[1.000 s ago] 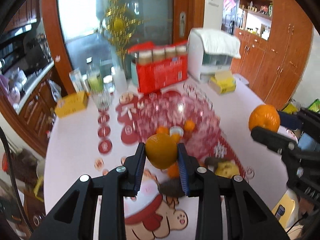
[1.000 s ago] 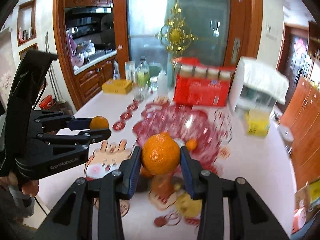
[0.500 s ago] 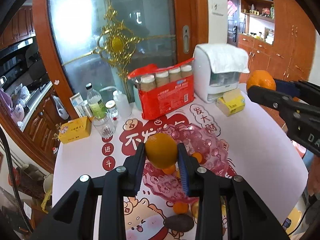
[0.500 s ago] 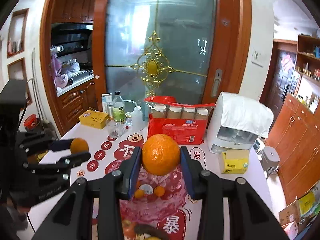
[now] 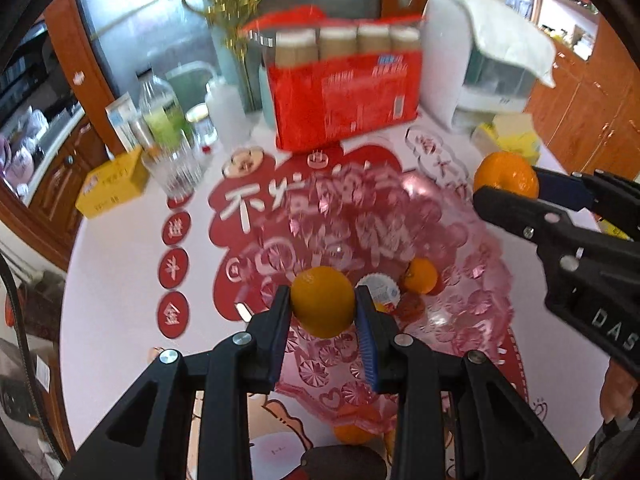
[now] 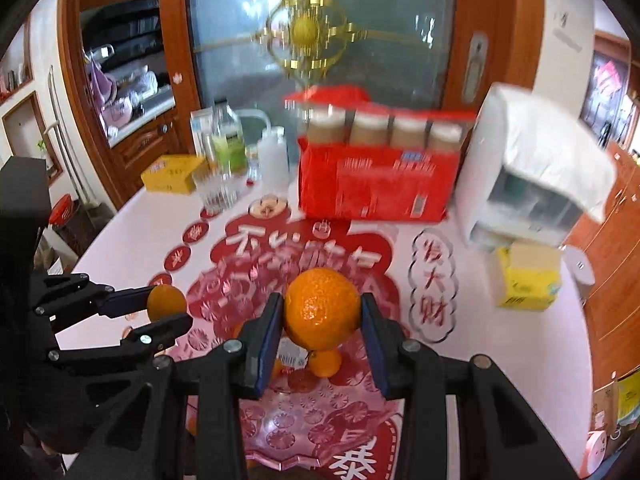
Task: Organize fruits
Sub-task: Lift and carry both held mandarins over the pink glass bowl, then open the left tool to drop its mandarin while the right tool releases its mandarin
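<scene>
Now I'm holding 2 oranges above the pink glass bowl [image 5: 472, 316]: left gripper [image 5: 323, 314] clamping the yellow-orange one [image 5: 322, 306], right gripper [image 6: 321, 322] squeezing the bumpy one [image 6: 321, 307]. I'm planning to lower each near the small tangerine [image 5: 420, 276] inside the bowl before easing the fingers apart, so neither rolls out.

Fig.: table layout, both wrist views.
Bowl [image 5: 472, 280] at centre front w/ small orange [image 5: 420, 276] in it; carton pack [image 5: 344, 96] behind bowl; dispenser [image 5: 480, 68] right of pack; bottles [image 5: 160, 116] + glass [image 5: 172, 168] left; box [image 5: 112, 188] far left.
</scene>
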### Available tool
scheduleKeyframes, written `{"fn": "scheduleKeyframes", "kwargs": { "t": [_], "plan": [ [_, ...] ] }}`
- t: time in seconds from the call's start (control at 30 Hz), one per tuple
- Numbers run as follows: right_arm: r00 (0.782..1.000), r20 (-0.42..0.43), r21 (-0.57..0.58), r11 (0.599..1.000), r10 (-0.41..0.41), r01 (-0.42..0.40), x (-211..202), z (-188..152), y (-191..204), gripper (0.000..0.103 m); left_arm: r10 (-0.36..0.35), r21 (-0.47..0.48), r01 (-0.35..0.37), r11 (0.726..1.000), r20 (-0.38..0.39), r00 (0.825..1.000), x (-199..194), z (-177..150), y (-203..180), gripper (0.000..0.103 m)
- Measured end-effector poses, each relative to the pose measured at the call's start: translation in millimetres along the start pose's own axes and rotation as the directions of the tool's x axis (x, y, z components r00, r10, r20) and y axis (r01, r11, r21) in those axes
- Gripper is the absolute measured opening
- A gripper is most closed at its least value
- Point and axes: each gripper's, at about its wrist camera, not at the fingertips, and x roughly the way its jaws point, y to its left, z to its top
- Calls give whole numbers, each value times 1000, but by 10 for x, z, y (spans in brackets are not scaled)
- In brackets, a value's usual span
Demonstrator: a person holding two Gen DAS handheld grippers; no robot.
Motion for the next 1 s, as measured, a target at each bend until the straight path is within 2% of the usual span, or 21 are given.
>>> {"fn": "scheduleKeyframes", "kwargs": {
  "t": [0.2, 0.4, 0.8, 0.87, 0.93, 1.0],
  "plan": [
    [992, -113, 18, 999, 49, -48, 581, -157, -48, 39, -9, -32, 6, 999, -90, 996, 410, -94, -11, 30],
    [978, -201, 18, 998, 64, -61, 973, -287, 2, 39, -14, -55, 5, 998, -162, 987, 708, -217, 5, 30],
    [964, -242, 39, 994, 107, -100, 1146, -403, 49, 40, 24, -73, -39, 997, -198, 980, 918, -255, 96, 31],
    [964, -235, 47, 992, 122, -114, 1125, -413, 44, 40, 30, -70, -44, 997, -192, 981, 908, -241, 95, 37],
    [969, -218, 47, 993, 120, -112, 1073, -413, 44, 40, 45, -63, -57, 996, -178, 983, 877, -226, 93, 48],
    [973, -203, 44, 993, 115, -108, 1018, -405, 53, 42, 71, -50, -80, 996, -162, 984, 839, -207, 80, 54]
  ]
}}
